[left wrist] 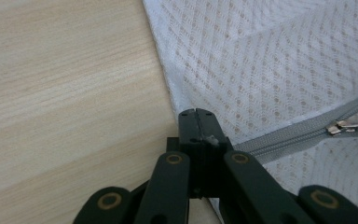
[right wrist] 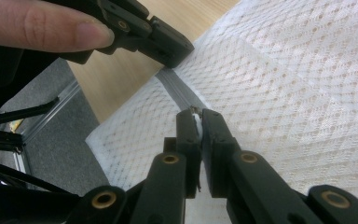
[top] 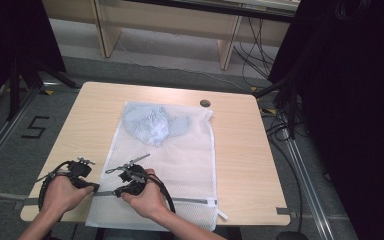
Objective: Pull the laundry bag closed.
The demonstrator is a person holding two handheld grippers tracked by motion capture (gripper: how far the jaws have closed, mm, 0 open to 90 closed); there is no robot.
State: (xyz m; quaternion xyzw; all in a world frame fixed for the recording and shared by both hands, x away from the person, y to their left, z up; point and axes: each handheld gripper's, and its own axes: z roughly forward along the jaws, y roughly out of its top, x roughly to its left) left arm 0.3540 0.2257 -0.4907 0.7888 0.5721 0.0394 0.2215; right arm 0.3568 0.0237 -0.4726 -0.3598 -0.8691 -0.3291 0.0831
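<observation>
On the pale wooden table (top: 240, 150) lies my white mesh laundry bag (top: 180, 155), a bluish garment (top: 152, 122) bundled at its far end. I judge the bag light, soft and floppy, so it is best taken by its firmer grey zipper tape (left wrist: 284, 137). My left gripper (left wrist: 196, 114) is clamped on the bag's edge at the tape's end; my right gripper (right wrist: 196, 114) pinches the small zipper pull (right wrist: 197, 122), jaws closed on it
</observation>
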